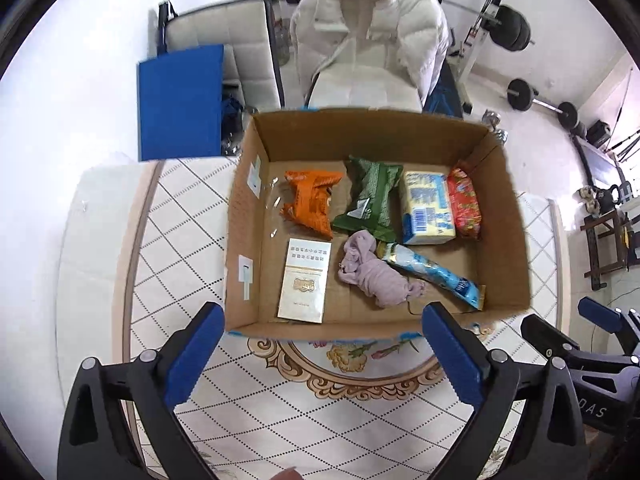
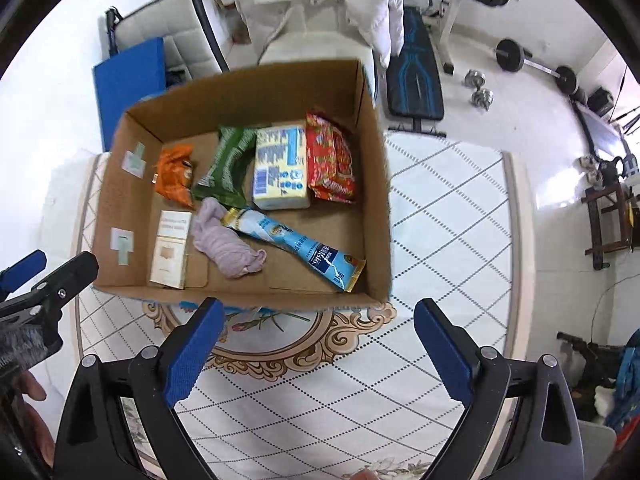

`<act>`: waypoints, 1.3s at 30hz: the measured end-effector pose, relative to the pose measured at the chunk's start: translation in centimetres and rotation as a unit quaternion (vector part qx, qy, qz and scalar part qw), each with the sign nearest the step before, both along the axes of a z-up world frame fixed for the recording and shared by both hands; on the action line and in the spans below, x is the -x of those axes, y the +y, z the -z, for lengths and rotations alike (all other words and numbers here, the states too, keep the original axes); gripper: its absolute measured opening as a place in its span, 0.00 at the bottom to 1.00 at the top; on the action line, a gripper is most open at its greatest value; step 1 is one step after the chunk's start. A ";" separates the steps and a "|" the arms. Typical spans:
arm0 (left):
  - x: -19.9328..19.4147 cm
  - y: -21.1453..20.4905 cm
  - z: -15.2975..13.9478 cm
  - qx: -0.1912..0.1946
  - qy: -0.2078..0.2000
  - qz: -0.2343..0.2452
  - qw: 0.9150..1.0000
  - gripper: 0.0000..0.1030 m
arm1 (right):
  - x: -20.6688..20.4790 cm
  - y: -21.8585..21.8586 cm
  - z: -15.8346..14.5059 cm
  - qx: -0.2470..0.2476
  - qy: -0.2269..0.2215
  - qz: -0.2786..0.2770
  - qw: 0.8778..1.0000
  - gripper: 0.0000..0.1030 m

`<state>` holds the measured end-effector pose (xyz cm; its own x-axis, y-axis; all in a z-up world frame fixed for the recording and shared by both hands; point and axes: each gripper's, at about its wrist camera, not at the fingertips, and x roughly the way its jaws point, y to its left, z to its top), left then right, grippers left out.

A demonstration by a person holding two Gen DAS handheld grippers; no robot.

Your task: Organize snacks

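An open cardboard box (image 1: pixel 240 216) (image 2: pixel 378 184) stands on the tiled table. Inside lie an orange packet (image 1: pixel 310 200) (image 2: pixel 174 176), a green packet (image 1: pixel 370 200) (image 2: pixel 228 164), a yellow-and-blue pack (image 1: pixel 428 208) (image 2: pixel 280 168), a red packet (image 1: pixel 464 204) (image 2: pixel 330 160), a long blue stick pack (image 1: pixel 432 272) (image 2: pixel 304 248), a white flat box (image 1: pixel 305 280) (image 2: pixel 170 248) and a lilac cloth (image 1: pixel 372 268) (image 2: pixel 228 248). My left gripper (image 1: pixel 324 320) hangs open at the box's near edge. My right gripper (image 2: pixel 316 316) is open too, near the box's front right corner. Both hold nothing.
The table (image 1: pixel 256 420) has a patterned cloth with a floral medallion (image 2: pixel 280 340). Behind the box stand a chair with a white puffy jacket (image 1: pixel 368 32), a blue board (image 1: pixel 180 104) and weights (image 2: pixel 532 64) on the floor. The other gripper's body shows at each view's side.
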<state>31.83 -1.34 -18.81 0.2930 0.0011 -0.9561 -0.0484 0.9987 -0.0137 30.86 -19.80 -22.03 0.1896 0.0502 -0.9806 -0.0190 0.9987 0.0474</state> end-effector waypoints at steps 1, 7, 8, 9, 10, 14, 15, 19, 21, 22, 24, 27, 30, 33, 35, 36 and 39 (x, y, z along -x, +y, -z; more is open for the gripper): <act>0.6 -0.1 -0.7 -0.002 -0.007 0.000 1.000 0.98 | 0.7 -0.1 -1.2 0.001 -0.009 -0.001 1.000 0.95; 4.9 -0.6 -5.5 0.006 -0.039 0.002 0.999 0.98 | 5.0 -0.8 -7.3 -0.007 -0.057 0.003 0.998 0.95; 5.8 -0.7 -6.5 0.006 -0.046 0.003 0.999 0.98 | 5.7 -0.9 -8.2 -0.008 -0.066 0.003 0.998 0.95; 6.4 -0.9 -7.0 0.005 -0.051 0.004 0.999 0.98 | 6.9 -1.0 -9.7 -0.007 -0.079 0.004 0.997 0.95; 7.1 -1.0 -7.9 0.004 -0.057 0.007 0.998 0.98 | 7.6 -1.1 -10.6 -0.007 -0.086 0.005 0.996 0.95; 10.2 -1.2 -11.1 0.014 -0.078 0.003 0.997 0.98 | 10.8 -1.4 -14.2 -0.015 -0.107 0.013 0.994 0.95; 10.8 -1.2 -11.7 0.013 -0.082 0.002 0.997 0.98 | 11.7 -1.4 -15.1 -0.015 -0.112 0.015 0.993 0.95; 13.1 -1.3 -13.9 0.006 -0.092 0.002 0.996 0.98 | 15.3 -1.4 -18.4 -0.022 -0.135 0.017 0.990 0.95; 14.1 -1.3 -14.9 0.008 -0.098 0.003 0.995 0.98 | 16.8 -1.4 -19.8 -0.018 -0.147 0.016 0.989 0.95; 14.6 -1.3 -15.4 0.009 -0.100 0.003 0.995 0.98 | 17.7 -1.4 -20.6 -0.017 -0.153 0.015 0.988 0.95; 15.5 -1.4 -16.4 0.011 -0.107 0.002 0.994 0.98 | 18.9 -1.5 -21.8 -0.014 -0.162 0.016 0.987 0.95; 16.8 -1.4 -17.8 0.012 -0.119 0.003 0.993 0.98 | 20.6 -1.6 -23.3 -0.015 -0.169 0.014 0.985 0.95; 17.8 -1.4 -19.1 0.014 -0.129 0.003 0.992 0.98 | 21.8 -1.7 -24.3 -0.011 -0.172 0.011 0.985 0.95; 18.5 -1.5 -20.2 0.011 -0.143 0.004 0.990 0.98 | 22.4 -1.9 -24.9 -0.006 -0.176 0.013 0.984 0.95; 18.8 -1.5 -20.6 0.011 -0.148 0.004 0.989 0.98 | 22.6 -2.0 -25.4 -0.004 -0.179 0.014 0.984 0.95; 18.8 -1.4 -20.7 0.010 -0.150 0.002 0.989 0.98 | 22.7 -2.0 -25.7 -0.002 -0.183 0.016 0.983 0.95; 19.0 -1.4 -20.8 0.010 -0.151 0.001 0.989 0.98 | 22.6 -2.1 -26.5 0.003 -0.194 0.020 0.981 0.95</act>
